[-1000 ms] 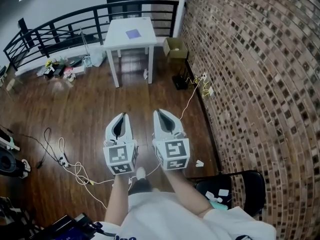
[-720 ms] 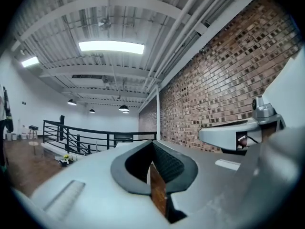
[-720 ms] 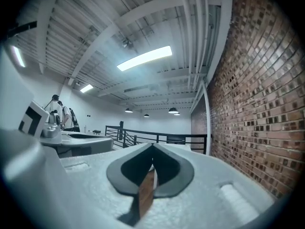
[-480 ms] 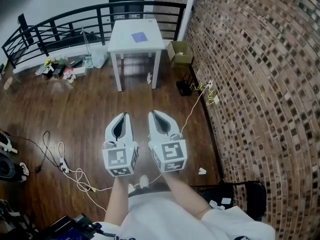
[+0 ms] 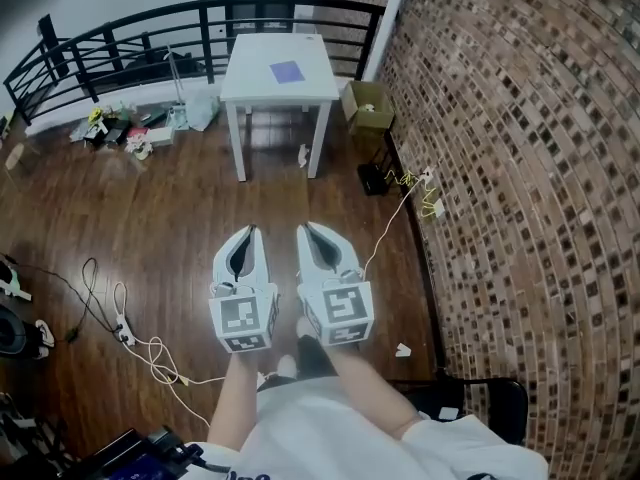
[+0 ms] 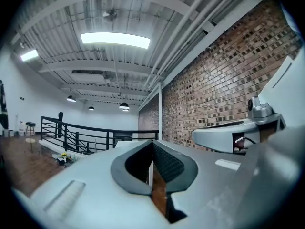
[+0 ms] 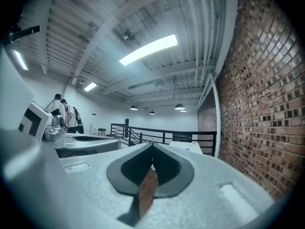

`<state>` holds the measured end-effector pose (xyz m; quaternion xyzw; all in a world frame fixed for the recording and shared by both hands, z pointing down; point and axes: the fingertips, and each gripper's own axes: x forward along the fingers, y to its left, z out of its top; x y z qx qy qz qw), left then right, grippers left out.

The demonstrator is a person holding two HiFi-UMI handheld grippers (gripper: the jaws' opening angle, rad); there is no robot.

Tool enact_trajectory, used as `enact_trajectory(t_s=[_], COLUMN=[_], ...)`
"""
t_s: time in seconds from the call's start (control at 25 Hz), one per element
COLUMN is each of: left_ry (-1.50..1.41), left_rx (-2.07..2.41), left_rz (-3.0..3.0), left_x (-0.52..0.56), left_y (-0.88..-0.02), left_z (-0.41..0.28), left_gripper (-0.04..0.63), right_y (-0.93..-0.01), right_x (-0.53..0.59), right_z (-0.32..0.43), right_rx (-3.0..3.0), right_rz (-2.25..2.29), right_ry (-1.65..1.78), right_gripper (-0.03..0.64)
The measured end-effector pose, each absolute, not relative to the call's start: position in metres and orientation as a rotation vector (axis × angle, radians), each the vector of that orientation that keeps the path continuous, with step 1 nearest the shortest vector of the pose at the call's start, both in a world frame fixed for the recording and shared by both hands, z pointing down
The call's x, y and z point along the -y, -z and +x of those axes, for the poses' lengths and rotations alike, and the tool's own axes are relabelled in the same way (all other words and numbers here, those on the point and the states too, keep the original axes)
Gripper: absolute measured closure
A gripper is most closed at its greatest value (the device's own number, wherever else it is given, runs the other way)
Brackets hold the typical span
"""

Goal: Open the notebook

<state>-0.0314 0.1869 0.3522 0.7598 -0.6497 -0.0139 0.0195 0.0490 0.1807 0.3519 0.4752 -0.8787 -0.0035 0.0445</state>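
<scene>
The notebook (image 5: 287,71) lies flat on the smooth white top of a square, four-legged table (image 5: 250,83), far from the person, and right of the middle of that top. It shows as a small purple patch with four corners, its edges slightly askew to the table's edges. At this size its outline looks almost square, so its long axis, the side its spine faces, and whether it is open or closed cannot be told.

Near the person, the left gripper (image 5: 250,232) and the right gripper (image 5: 305,228) are held side by side over the floor, both pointing toward the far table and well apart from it. Each has a pale, matte, rounded shell that tapers to a point, with a cube of black-and-white square markers at its near end. In each gripper view the dark ribbed pads meet at the tip, both grippers clenched with nothing between the jaws.

The floor (image 5: 160,208) is glossy dark wood planking with pale cables (image 5: 135,333) looped across it at the left. A rough brick wall (image 5: 520,168) runs along the right, a black metal railing (image 5: 130,43) curves behind the table, and an open cardboard box (image 5: 367,106) sits just right of it.
</scene>
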Motion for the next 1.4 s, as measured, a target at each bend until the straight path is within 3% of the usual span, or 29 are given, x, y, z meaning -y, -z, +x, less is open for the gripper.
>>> enact_trajectory(t_s=[0.88, 1.4], left_ry=[0.017, 0.047], left_rx=[1.998, 1.970], left_rz=[2.436, 2.351], left_x=[0.039, 0.141], left_y=[-0.334, -0.347], left_z=[0.022, -0.044], left_gripper=[0.579, 0.579], right_y=[-0.323, -0.347], right_x=[0.054, 0.154], right_z=[0.107, 0.023], right_rx=[2.717, 2.764], right_rz=[1.539, 1.383], right_ry=[0.089, -0.007], right_gripper=[0.626, 0.626])
